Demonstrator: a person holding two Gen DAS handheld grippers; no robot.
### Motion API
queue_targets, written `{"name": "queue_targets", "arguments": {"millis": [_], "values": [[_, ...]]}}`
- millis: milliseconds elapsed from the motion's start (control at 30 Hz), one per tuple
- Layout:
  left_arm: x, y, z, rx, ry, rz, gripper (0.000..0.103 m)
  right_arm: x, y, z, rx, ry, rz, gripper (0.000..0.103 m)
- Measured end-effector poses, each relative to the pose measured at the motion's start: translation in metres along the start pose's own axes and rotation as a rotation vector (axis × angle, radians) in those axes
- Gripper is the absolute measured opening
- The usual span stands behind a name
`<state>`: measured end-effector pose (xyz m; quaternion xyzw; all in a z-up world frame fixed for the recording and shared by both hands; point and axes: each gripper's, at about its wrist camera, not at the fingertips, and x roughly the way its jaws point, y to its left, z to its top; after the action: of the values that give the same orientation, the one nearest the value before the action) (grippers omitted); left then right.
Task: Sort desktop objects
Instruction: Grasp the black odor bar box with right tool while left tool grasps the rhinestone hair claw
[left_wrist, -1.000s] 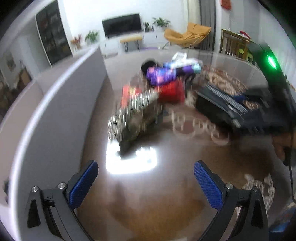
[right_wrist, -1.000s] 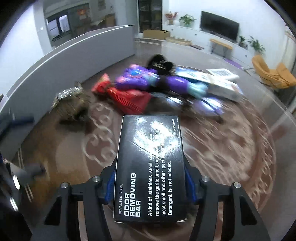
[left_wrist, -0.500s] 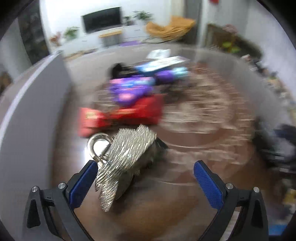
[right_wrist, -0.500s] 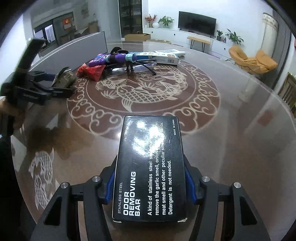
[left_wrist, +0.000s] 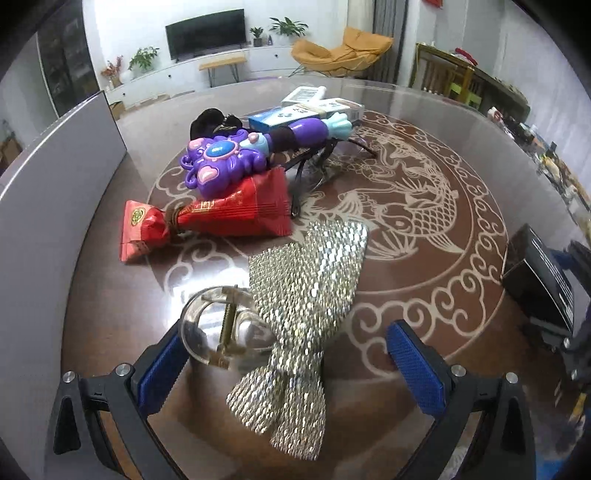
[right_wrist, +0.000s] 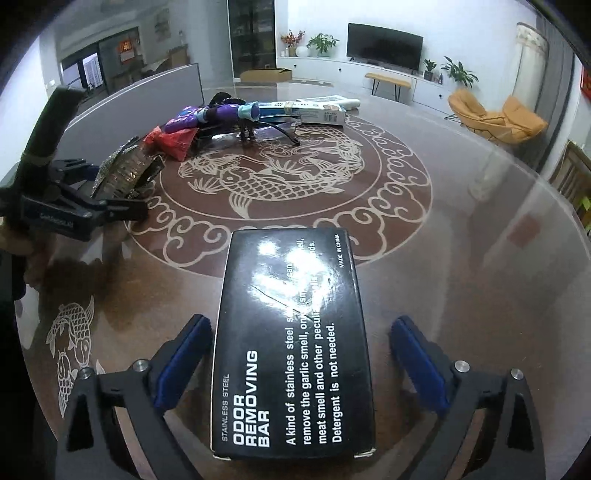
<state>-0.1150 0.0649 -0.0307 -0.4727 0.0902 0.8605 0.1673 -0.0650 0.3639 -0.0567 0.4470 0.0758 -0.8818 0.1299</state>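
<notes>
With its jaws just sprung wide, the right gripper has let go of the black cardboard odour-bar box, which lies between the pads, touching neither, on the round brown glass-topped table at the carp medallion's near rim. That placing looks done; next comes backing away cleanly. Left of the medallion, the left gripper, tilted steeply down and open, straddles the silver sequinned bow hair clip, ready to close.
</notes>
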Motion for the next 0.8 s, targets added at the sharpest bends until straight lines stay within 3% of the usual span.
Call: {"name": "queue_targets", "arguments": {"millis": [100,800], "values": [[0.0006,0.002,-0.002,-0.002,-0.018,-0.001,0.103,0.0015,0.0008,0.0001,-0.004,0.007,0.006,0.103],[0.0026,0.0009,-0.0015,-0.022,-0.034,0.005,0.103,0.0026,0.0014,0.0,-0.006,0.01,0.008,0.103]]}}
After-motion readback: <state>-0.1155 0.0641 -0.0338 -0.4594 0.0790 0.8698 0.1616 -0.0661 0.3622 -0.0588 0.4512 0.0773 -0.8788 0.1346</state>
